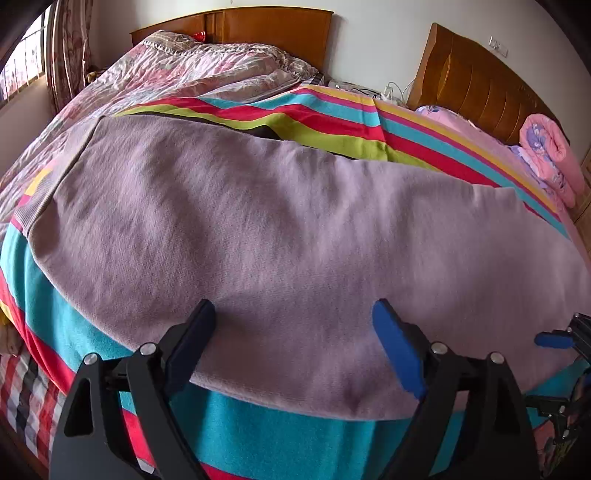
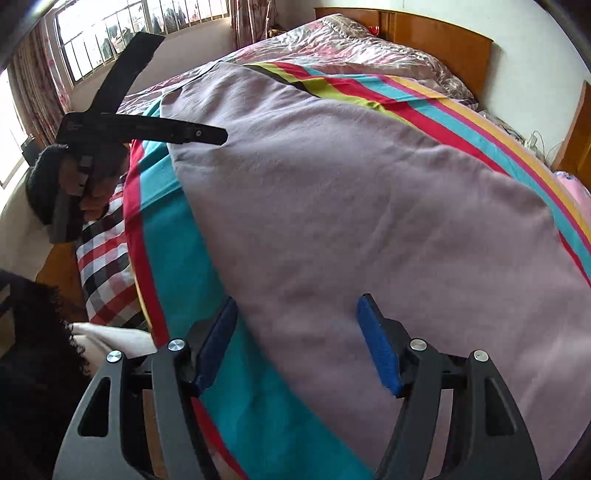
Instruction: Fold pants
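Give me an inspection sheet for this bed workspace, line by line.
Surface: striped blanket on the bed.
Job's things: mauve pants lying flat, folded lengthwise.
Clutter: rolled pink quilt; floral duvet.
Grippers: left gripper open over the pants' near edge; right gripper open, straddling the pants' edge; neither holds cloth.
Cables: white cords between the headboards.
Surroundings: wooden headboard; window; curtains.

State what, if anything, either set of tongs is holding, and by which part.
Nothing: left tongs and right tongs both stand open over the pants.
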Tool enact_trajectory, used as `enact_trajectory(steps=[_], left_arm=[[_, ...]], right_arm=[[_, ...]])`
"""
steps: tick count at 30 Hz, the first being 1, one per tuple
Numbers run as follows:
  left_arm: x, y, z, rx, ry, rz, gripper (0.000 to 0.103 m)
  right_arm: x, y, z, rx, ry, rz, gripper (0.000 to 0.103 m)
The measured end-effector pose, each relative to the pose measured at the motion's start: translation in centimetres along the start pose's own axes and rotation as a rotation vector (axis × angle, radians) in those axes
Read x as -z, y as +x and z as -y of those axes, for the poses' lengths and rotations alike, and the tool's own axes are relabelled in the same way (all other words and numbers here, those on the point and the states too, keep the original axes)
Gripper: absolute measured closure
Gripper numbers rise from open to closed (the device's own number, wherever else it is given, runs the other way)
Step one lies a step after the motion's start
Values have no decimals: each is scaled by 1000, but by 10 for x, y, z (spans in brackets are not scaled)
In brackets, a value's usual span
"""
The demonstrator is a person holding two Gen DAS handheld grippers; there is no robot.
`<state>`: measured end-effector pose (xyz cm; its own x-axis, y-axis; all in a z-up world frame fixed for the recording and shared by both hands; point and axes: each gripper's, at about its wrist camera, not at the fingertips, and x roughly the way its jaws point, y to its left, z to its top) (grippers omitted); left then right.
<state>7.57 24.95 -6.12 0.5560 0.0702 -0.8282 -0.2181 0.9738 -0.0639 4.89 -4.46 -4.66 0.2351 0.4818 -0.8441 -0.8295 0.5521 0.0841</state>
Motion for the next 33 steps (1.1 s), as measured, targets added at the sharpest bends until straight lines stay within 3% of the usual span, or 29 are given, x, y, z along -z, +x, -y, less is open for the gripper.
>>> enact_trajectory(steps=[3, 6, 8, 10, 12, 14, 16, 19, 20, 22, 25, 28, 30, 33], left_arm=[[-11, -20, 34, 35, 63, 58, 16], [-26, -32, 104, 138, 216, 105, 11], [-27, -23, 159, 213, 332, 80, 8], [-19, -8, 214, 221, 455, 53, 8], [-6, 10, 254, 220, 555, 15, 8], [9, 30, 279, 195, 627, -43, 6], [14, 32, 282, 167, 616, -12, 1], [2, 39, 273, 210, 563, -94, 1], [0, 37, 272, 181, 555, -92, 1], [-2, 28, 280, 143, 591, -38, 2], [-4, 14, 302, 203, 620, 22, 2], [-5, 15, 342, 244, 686, 34, 2], [-1, 21, 370, 257, 735, 42, 2], [4, 41, 394, 280, 734, -17, 2]], right_arm=[[35, -38, 25, 69, 57, 41, 37], [70, -88, 83, 213, 267, 145, 34], [93, -110, 122, 336, 406, 160, 32], [117, -122, 150, 393, 487, 156, 32], [138, -123, 168, 425, 537, 109, 30], [161, -117, 174, 402, 561, 73, 29], [174, -120, 167, 397, 542, 115, 28], [179, -126, 158, 406, 547, 141, 27], [181, -131, 157, 401, 556, 159, 27], [185, -146, 159, 394, 595, 228, 27], [188, -167, 170, 447, 613, 289, 26], [178, -175, 197, 516, 588, 255, 22], [167, -172, 220, 503, 570, 214, 18], [150, -160, 251, 512, 550, 148, 17]])
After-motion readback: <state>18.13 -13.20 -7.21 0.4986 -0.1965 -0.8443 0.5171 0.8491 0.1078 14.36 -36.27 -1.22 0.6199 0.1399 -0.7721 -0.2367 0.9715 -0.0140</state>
